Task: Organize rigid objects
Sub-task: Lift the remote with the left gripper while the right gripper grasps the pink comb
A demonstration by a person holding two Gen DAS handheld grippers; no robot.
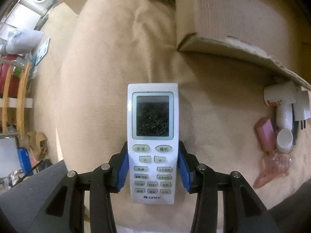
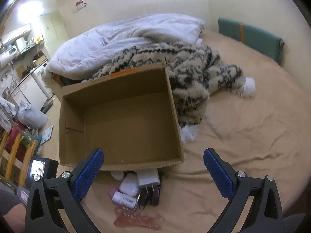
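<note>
Clamped in my left tool (image 1: 153, 171), the white remote (image 1: 153, 141) hangs over the bed (image 1: 213, 106); my right tool (image 2: 153, 171) gapes wide before the cardboard box (image 2: 124, 116)

Beige bed (image 2: 243, 136) carries cardboard box (image 2: 124, 116), fuzzy blanket (image 2: 194, 77), white duvet (image 2: 126, 38)

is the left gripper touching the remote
Touching: the left wrist view shows the left gripper with both blue pads pressed against the sides of the remote.

We see the cardboard box (image 2: 124, 116) open from above; small items (image 2: 136, 190) crowd its near wall, a fuzzy blanket (image 2: 194, 81) its right side.
</note>
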